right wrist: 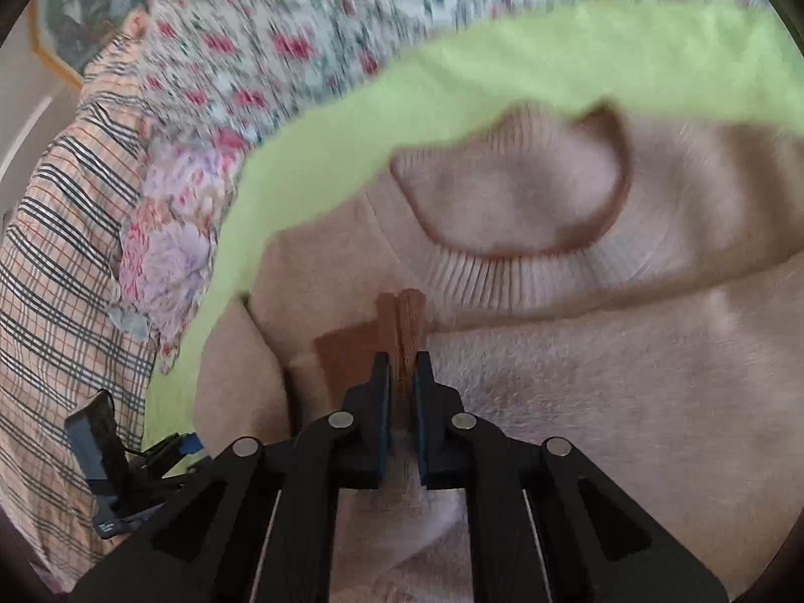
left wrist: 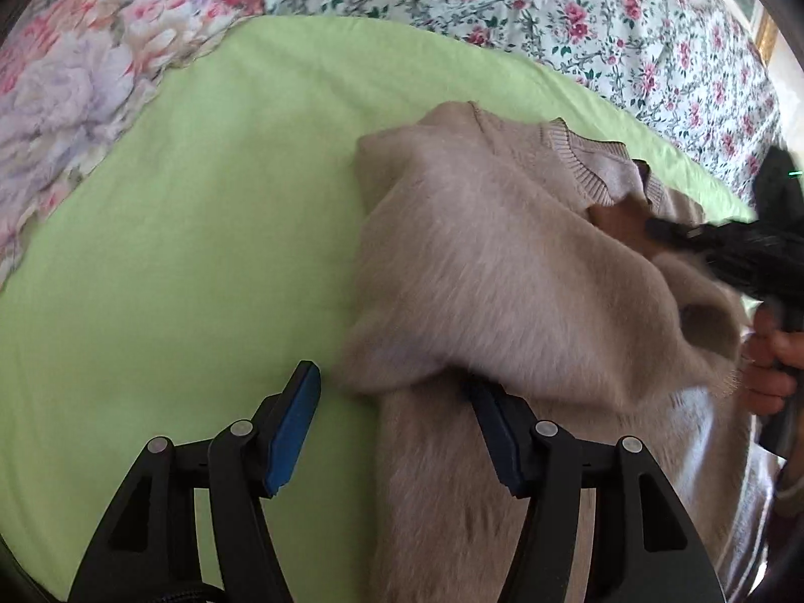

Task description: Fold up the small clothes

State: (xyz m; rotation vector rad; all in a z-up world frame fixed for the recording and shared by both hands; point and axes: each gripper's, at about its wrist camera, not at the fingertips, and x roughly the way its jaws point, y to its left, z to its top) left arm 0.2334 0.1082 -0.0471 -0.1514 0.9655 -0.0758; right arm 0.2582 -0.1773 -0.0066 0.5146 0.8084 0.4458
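A fuzzy beige sweater (left wrist: 502,261) lies bunched on a light green sheet (left wrist: 176,251), its ribbed collar (left wrist: 583,161) toward the far side. My left gripper (left wrist: 391,379) stands open at the sweater's near edge. Its left blue pad (left wrist: 294,427) is over the bare sheet, and its right finger is partly tucked under a fold. In the right wrist view, my right gripper (right wrist: 402,358) is shut on a brown strip of the sweater (right wrist: 603,377), just below the collar (right wrist: 502,281). From the left wrist view, the right gripper (left wrist: 668,231) reaches in from the right, held by a hand (left wrist: 769,352).
The green sheet (right wrist: 603,50) lies on a bed with a rose-print cover (left wrist: 553,10) behind it. A pink and lilac flowered quilt (left wrist: 65,80) is heaped at the left. A plaid cloth (right wrist: 65,251) lies beyond that quilt.
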